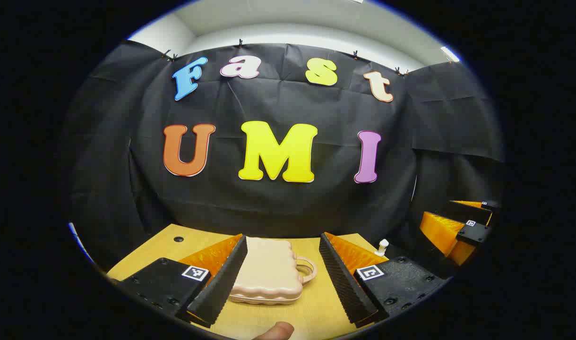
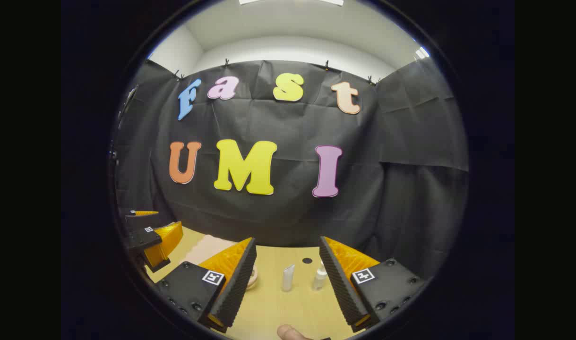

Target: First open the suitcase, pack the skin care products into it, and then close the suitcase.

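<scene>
The closed pale-pink ribbed plastic suitcase [image 1: 268,274] lies on the wooden table [image 1: 311,311], framed by the left gripper [image 1: 283,278], fingers wide. Right gripper [image 2: 288,283] likewise wide, facing a small tube [image 2: 288,277] and bottle [image 2: 320,277]. Best to pin the base and lift the lid at its seam.

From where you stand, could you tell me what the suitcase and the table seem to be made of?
The suitcase looks like hard moulded plastic: a smooth, faintly glossy pink-beige shell with scalloped ribs and a rigid loop handle. The table looks like pale wood or wood-look laminate, matte, with fine grain lines.
</scene>
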The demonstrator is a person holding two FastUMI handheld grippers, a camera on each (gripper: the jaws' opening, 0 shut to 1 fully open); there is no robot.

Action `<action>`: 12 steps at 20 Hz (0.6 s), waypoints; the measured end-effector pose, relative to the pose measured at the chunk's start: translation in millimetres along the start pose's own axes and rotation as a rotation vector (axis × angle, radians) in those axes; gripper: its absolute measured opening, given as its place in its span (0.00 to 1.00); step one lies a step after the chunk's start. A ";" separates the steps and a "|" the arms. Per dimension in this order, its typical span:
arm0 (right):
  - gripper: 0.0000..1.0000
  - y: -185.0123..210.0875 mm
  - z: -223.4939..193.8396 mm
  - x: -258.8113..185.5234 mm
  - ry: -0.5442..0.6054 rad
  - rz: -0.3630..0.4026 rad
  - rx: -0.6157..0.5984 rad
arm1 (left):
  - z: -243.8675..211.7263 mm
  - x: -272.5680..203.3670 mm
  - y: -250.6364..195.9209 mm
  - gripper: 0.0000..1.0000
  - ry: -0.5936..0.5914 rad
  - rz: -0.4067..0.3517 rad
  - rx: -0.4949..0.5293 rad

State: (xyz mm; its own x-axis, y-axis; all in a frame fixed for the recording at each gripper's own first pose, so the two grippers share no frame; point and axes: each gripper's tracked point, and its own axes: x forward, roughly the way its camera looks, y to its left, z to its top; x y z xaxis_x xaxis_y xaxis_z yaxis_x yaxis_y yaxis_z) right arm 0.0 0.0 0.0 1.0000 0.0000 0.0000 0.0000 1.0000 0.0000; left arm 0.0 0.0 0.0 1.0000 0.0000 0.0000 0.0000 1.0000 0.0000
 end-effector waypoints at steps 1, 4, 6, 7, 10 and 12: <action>0.79 -1.0 1.5 1.7 -0.003 0.003 -0.002 | -0.5 2.1 -1.3 0.97 0.000 0.002 0.003; 0.79 -2.2 -4.8 10.8 0.010 0.013 -0.032 | 3.1 9.7 1.2 0.97 -0.012 0.037 0.012; 0.80 0.8 -8.2 15.2 0.026 0.035 -0.024 | -1.6 15.5 -3.9 0.97 0.004 0.037 0.016; 0.80 0.2 -8.6 18.3 0.031 0.041 -0.024 | -4.3 17.3 -6.7 0.97 0.013 0.036 0.011; 0.80 -2.5 -10.1 27.0 0.033 0.058 -0.028 | -5.0 22.1 -12.4 0.97 0.014 0.044 0.014; 0.80 -5.4 -9.3 31.4 0.032 0.060 -0.031 | -3.0 26.7 -13.7 0.97 0.009 0.053 0.018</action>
State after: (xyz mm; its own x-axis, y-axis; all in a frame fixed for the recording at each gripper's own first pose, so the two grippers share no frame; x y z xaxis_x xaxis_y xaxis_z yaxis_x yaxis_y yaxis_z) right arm 31.4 -5.4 -9.3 0.9977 0.0593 -0.0331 -0.0603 0.9977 -0.0305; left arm 26.7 -13.7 -3.0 0.9986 0.0529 -0.0086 -0.0528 0.9984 0.0183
